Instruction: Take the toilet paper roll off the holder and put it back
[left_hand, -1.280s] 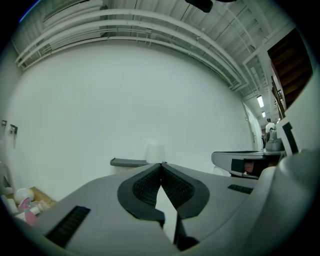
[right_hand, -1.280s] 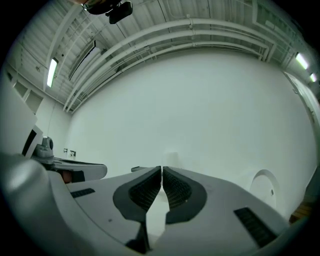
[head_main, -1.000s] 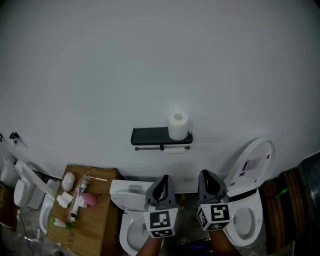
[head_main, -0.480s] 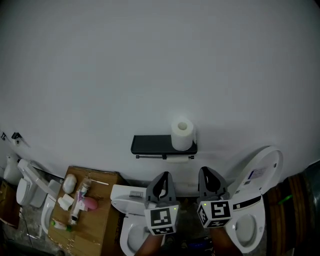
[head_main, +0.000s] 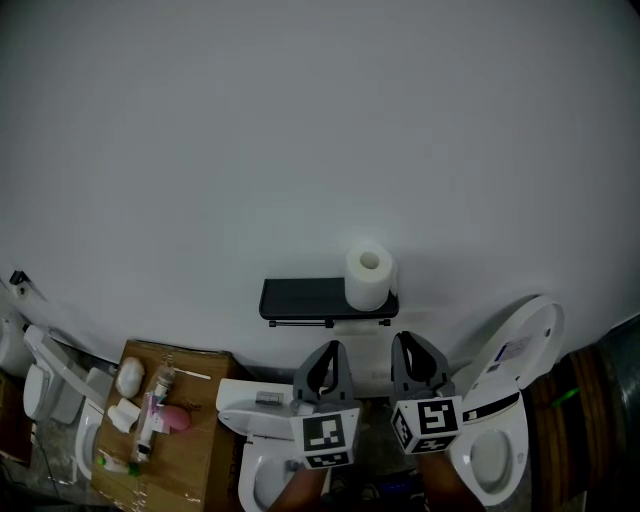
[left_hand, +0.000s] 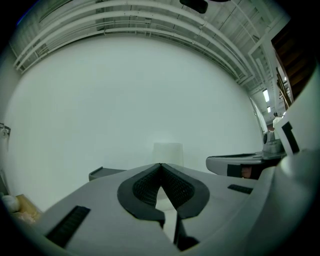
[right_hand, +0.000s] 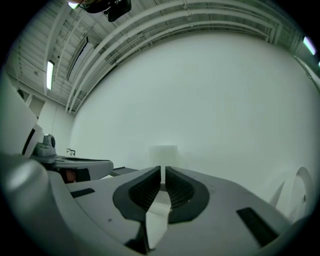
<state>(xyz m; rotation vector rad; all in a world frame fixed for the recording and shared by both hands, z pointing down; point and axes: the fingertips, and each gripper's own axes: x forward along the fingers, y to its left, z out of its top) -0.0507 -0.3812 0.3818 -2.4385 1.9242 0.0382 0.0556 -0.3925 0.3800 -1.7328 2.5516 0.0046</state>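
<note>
The toilet paper roll (head_main: 368, 277) is stood upright on the right end of the holder (head_main: 300, 297). The left gripper (head_main: 330, 349) and right gripper (head_main: 406, 342) are held clenched, empty (below it); jaws should be opened wide before approach.

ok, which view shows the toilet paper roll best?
Head view: the toilet paper roll stands upright at the right end of the black shelf, fully visible. Both gripper views show it only as a faint pale block.

toilet paper roll (left_hand: 167, 152): faint, washed-out | middle toilet bowl (head_main: 258, 470): cut by bottom edge | cardboard items (head_main: 150, 400): too small
</note>
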